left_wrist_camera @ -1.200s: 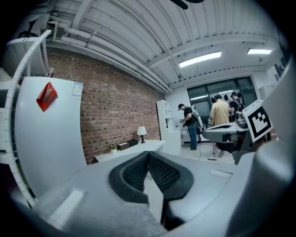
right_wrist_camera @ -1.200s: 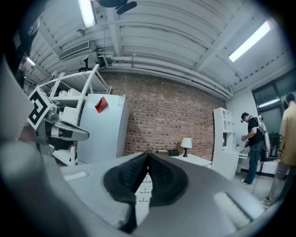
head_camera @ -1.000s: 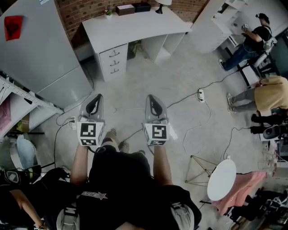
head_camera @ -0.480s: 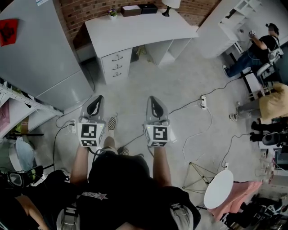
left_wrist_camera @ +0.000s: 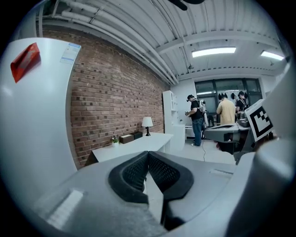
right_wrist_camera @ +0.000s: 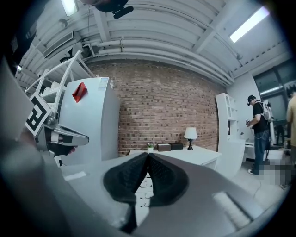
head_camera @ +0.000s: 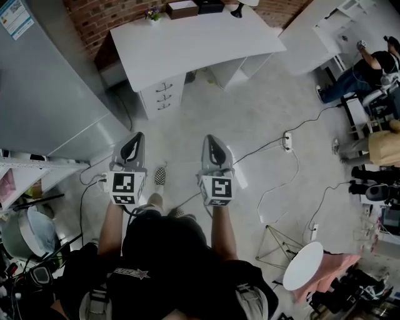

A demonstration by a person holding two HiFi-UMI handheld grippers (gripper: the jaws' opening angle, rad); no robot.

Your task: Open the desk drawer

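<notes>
A white desk [head_camera: 194, 40] stands against the brick wall ahead, with a stack of three drawers [head_camera: 164, 97] under its left end, all closed. My left gripper [head_camera: 131, 142] and right gripper [head_camera: 214, 145] are held side by side over the floor, well short of the desk. Both are shut with nothing between the jaws. In the right gripper view the drawer handles [right_wrist_camera: 146, 190] show just behind the tips of the right gripper [right_wrist_camera: 148, 155]. The left gripper [left_wrist_camera: 147, 154] points toward the desk [left_wrist_camera: 134, 144] in its own view.
A tall grey cabinet [head_camera: 44, 87] stands left of the desk. A lamp [head_camera: 239, 7], boxes [head_camera: 182, 9] and a small plant sit on the desktop. Cables and a power strip [head_camera: 287, 141] lie on the floor at right. People [head_camera: 359, 69] work far right.
Both grippers and the person have moved forward toward the desk, which now sits nearer in the head view. The jaws stay shut.
</notes>
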